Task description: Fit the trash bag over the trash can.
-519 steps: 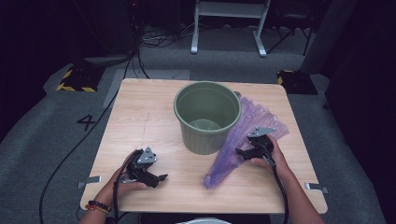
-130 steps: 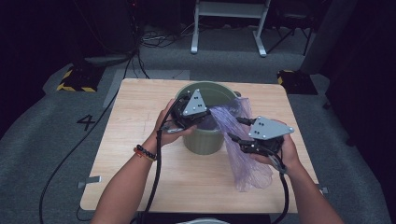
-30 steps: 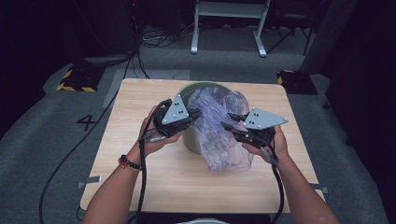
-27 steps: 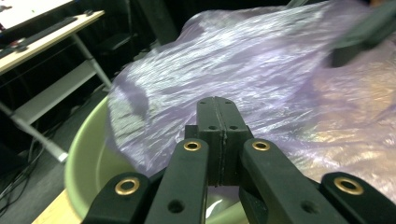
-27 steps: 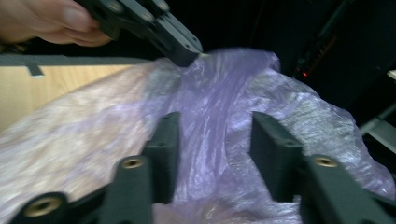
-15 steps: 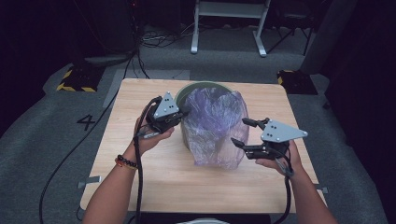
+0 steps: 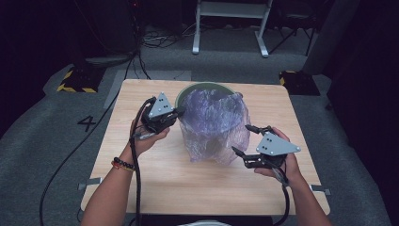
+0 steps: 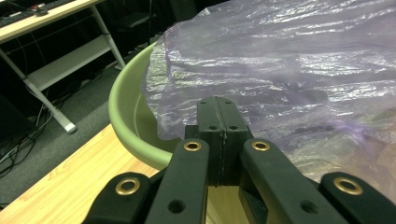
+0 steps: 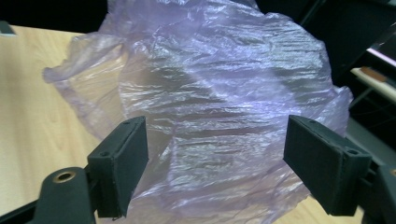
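Observation:
A green bucket [image 7: 197,86] stands at the table's far middle. A thin purple plastic bag [image 7: 214,122] hangs over its mouth and down its front to the tabletop. My left gripper [image 7: 181,110] is at the bucket's left rim, shut on the bag's edge; in the left gripper view its closed tips [image 8: 217,105] meet the bag [image 8: 280,70] beside the rim [image 8: 126,112]. My right gripper [image 7: 241,138] stands low at the bag's front right. Its jaws have just been opening and stand wide [image 9: 223,161], apart from the bag [image 9: 210,84] ahead of them.
The wooden table [image 7: 141,188] has bare board in front and at both sides of the bucket. Cables trail from both grippers off the near edge. On the floor beyond stand a white frame [image 7: 230,28] and black-and-yellow blocks [image 7: 75,82].
My right gripper has let go of the bag, opened wide and dropped toward the near right. The left gripper has drawn the bag's edge slightly left, and the bag now hangs down the bucket's front.

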The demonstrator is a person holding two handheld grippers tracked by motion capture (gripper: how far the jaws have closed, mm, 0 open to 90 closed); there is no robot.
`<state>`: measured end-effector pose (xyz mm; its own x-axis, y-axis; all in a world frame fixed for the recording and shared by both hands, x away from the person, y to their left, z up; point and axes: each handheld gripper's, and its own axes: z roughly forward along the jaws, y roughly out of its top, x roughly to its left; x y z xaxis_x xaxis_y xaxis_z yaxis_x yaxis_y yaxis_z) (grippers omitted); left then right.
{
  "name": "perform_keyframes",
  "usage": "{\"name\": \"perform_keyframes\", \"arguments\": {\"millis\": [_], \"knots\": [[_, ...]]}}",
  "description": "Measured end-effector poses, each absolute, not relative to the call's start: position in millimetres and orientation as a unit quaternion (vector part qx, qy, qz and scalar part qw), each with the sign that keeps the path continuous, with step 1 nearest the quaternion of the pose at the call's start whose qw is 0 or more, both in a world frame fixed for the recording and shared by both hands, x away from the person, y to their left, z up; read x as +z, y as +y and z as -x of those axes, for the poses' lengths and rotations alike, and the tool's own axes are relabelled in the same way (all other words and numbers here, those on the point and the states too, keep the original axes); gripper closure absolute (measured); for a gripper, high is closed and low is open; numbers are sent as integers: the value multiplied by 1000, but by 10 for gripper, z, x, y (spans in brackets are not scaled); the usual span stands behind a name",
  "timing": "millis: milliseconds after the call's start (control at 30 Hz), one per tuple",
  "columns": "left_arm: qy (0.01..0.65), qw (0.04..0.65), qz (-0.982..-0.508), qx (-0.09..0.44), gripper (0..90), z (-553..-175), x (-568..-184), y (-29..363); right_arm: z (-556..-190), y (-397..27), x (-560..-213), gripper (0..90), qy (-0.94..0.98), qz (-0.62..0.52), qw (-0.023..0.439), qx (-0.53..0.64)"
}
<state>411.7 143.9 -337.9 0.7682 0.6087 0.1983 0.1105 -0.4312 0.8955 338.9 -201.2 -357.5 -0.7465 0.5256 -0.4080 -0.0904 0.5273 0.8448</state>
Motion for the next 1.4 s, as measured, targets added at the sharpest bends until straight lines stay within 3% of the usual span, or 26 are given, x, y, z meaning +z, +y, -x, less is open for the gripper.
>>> {"name": "perform_keyframes", "arguments": {"millis": [67,133,233,367,467,567,733,800,900,1100,1400], "knots": [[225,487,-805,254,898,-4121,-3382,1454,-3409,-1983,-3577,275,808,-134,340,462],[226,487,-804,255,898,-4121,-3383,1464,-3451,-1954,-3581,520,808,-135,356,450],[225,486,-805,256,896,-4117,-3378,1475,-3533,-1943,-3571,749,815,-136,349,442],[225,487,-805,256,890,-4114,-3378,1485,-3575,-1956,-3511,875,805,-134,347,461],[228,487,-803,257,857,-4117,-3377,1507,-3587,-1945,-3448,890,799,-131,349,471],[234,485,-802,258,767,-4122,-3378,1533,-3624,-1936,-3385,894,793,-137,345,483],[248,492,-794,257,517,-4072,-3359,1610,-3716,-1907,-3314,898,789,-142,342,490],[252,500,-787,258,377,-4018,-3337,1645,-3745,-1891,-3297,899,792,-143,339,488],[242,508,-786,258,281,-3923,-3287,1649,-3785,-1869,-3277,899,795,-143,337,484],[197,524,-793,242,192,-3669,-3171,1522,-3845,-1847,-3239,899,795,-151,336,483],[153,529,-811,199,156,-3400,-3178,1153,-3889,-1830,-3240,899,795,-158,337,479]]}}
